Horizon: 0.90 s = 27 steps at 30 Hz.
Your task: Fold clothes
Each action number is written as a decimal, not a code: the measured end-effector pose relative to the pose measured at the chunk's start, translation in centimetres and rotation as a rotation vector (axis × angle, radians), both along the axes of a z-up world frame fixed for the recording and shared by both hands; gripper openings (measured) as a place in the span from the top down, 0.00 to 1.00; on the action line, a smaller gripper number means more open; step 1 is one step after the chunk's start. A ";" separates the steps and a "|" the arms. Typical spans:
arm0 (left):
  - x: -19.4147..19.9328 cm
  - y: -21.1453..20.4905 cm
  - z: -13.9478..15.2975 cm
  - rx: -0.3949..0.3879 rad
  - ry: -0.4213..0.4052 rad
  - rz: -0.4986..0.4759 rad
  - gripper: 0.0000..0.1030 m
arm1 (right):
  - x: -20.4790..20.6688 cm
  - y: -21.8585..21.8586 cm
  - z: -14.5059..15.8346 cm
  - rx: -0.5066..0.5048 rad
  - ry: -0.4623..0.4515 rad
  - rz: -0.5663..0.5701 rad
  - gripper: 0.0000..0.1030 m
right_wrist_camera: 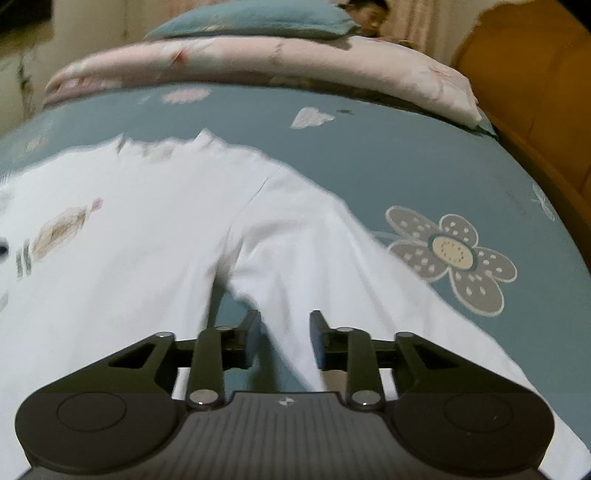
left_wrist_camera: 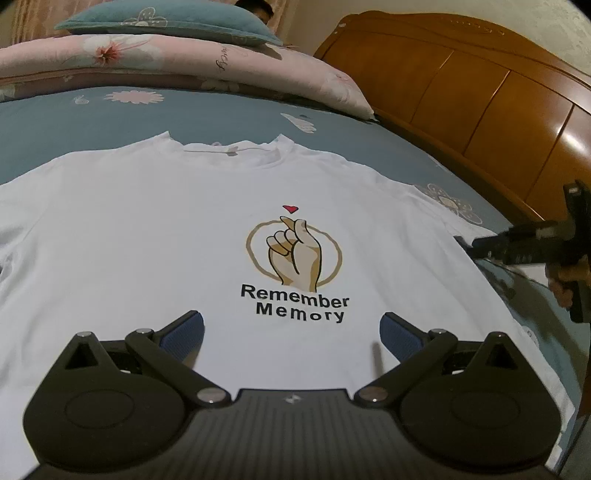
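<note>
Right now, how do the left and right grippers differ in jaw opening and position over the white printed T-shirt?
The left gripper stands wide open above the white printed T-shirt's lower front; the right gripper has a narrower gap, at the shirt's sleeve. The left's blue pads show; the right's fingers look black. Neither grips cloth.

- T-shirt point(left_wrist_camera: 147, 229): soft white cloth, matt, with a flat printed motif.
- Bed sheet point(right_wrist_camera: 369, 166): matt teal cloth, flower print.
- Headboard point(left_wrist_camera: 480, 92): glossy varnished wood.
- Left gripper point(left_wrist_camera: 291, 332): matt black plastic, ribbed blue pads point(left_wrist_camera: 183, 338), shiny metal pins.
- Pillow point(left_wrist_camera: 166, 22): matt teal cloth.
</note>
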<state>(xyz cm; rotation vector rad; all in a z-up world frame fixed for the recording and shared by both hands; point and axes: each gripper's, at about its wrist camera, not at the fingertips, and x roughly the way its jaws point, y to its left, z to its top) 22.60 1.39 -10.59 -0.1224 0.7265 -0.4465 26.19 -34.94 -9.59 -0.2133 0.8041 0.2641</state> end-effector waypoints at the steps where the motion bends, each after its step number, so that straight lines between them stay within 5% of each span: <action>1: -0.1 -0.1 0.0 0.007 -0.004 -0.001 0.02 | -0.1 0.4 -0.2 -0.029 -0.011 0.000 0.63; 3: -0.2 -0.2 0.0 0.020 -0.010 -0.003 0.02 | -0.1 1.1 -0.6 -0.086 -0.038 -0.003 0.69; 4: -0.2 -0.3 0.0 0.027 -0.012 -0.003 0.02 | -0.2 1.4 -0.7 -0.115 -0.052 -0.004 1.00; 6: -0.3 -0.3 0.0 0.031 -0.013 -0.006 0.02 | 0.0 1.7 -0.8 -0.206 -0.080 -0.039 0.98; 11: -0.1 0.2 0.0 0.009 0.001 -0.009 0.02 | 0.3 0.1 -0.3 -0.152 -0.069 -0.093 0.98; 14: -0.1 0.2 0.0 0.004 0.006 -0.006 0.02 | 0.3 0.5 -0.8 -0.157 -0.031 -0.084 0.95; 16: -0.1 0.1 0.0 0.010 0.005 -0.006 0.02 | -0.1 0.1 -0.2 -0.100 -0.016 -0.103 0.75; 20: -0.1 0.0 0.1 0.016 0.006 -0.005 0.02 | -3.0 -2.9 1.6 -0.025 -0.060 -0.182 0.58; 27: 0.3 0.0 0.0 0.001 0.013 0.011 0.02 | -8.9 -15.9 2.8 0.049 -0.166 -0.657 0.55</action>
